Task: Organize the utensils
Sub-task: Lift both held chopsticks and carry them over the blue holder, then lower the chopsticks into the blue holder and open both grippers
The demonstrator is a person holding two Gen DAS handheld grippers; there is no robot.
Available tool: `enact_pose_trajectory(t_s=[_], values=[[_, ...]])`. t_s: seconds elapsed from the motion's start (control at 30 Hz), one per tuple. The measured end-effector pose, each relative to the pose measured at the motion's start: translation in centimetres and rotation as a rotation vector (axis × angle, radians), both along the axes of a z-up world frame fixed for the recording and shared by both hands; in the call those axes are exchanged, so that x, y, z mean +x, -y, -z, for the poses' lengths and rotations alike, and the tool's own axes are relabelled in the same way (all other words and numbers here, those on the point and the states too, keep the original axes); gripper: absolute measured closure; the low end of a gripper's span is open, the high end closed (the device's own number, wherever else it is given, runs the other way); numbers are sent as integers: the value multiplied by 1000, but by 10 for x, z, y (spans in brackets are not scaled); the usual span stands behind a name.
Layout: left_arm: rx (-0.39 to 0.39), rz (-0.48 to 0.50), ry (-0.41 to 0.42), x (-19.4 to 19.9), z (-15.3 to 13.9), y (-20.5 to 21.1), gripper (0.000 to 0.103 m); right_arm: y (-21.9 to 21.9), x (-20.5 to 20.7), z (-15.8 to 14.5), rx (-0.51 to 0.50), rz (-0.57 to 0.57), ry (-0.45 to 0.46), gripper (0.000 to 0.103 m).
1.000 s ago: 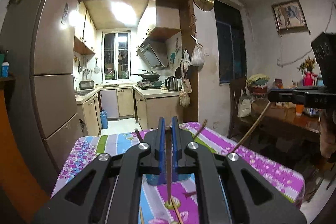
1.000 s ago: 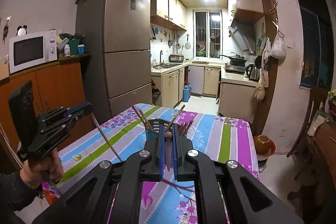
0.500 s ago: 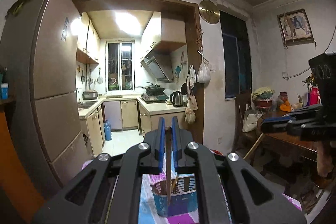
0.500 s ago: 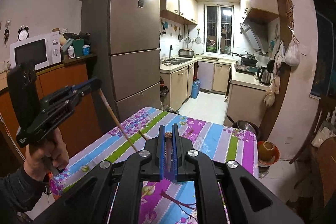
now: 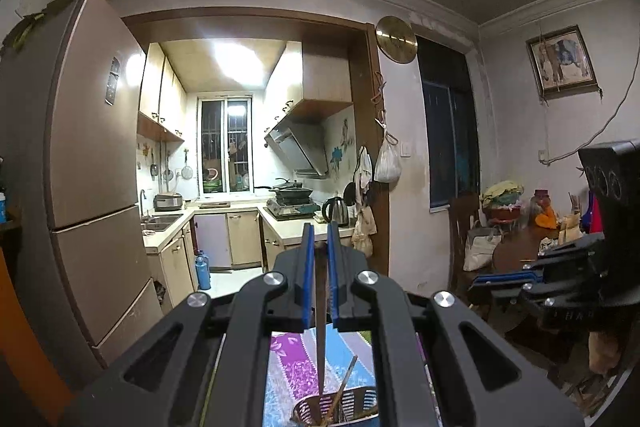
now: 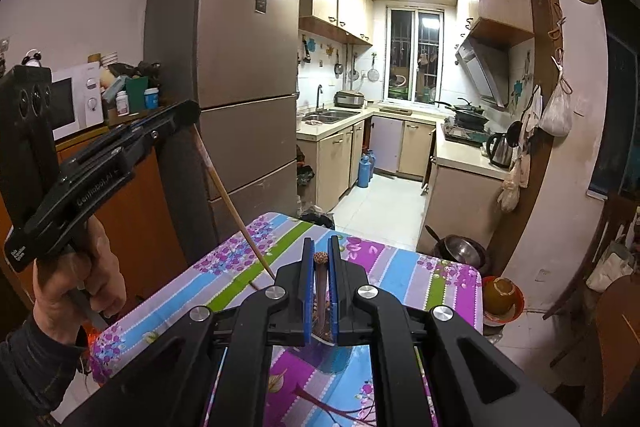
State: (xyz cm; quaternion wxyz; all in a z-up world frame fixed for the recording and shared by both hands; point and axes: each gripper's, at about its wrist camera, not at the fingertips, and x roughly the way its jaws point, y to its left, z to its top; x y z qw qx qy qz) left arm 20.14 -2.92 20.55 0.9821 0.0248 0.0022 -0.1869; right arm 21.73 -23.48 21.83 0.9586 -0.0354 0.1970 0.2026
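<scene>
One chopstick [image 5: 320, 307] between left fingers [image 5: 307, 275]

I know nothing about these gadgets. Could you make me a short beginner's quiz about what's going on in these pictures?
1. True or false: the left gripper holds nothing.
2. What sits directly below the chopstick held in the left gripper?
A. a kettle
B. a slotted utensil basket
C. a microwave
3. Fill in: the utensil in the right gripper has a round, ____ top.

Key
1. False: its blue pads clamp a thin wooden chopstick, which slopes down to the striped tablecloth.
2. B: the basket already holds other sticks.
3. Spotted: the brown knob pokes up between the pads.
</scene>
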Motion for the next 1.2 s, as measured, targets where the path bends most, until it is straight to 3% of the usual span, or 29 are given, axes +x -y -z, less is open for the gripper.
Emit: enact_pose_trajectory(t_s=[0.2,0.5,0.83,0.9,0.97,1.03,1.2], values=[[7,4,-52,34,15,6,98,-6,33,11,-7,19,-37,95],[31,5,-183,89,60,9,98,-10,75,46,-17,40,-121,95],[51,-10,-256,112,88,7,97,-12,106,73,-13,59,-183,95],[49,-13,-262,113,89,6,93,-11,106,73,-8,60,-181,95],[50,-18,-258,112,90,5,75,-10,104,73,-10,62,-170,95],[47,-29,-250,112,87,5,66,-9,100,70,-8,64,-155,95],[25,-40,-237,102,79,-5,61,-6,80,56,-5,85,-90,95]])
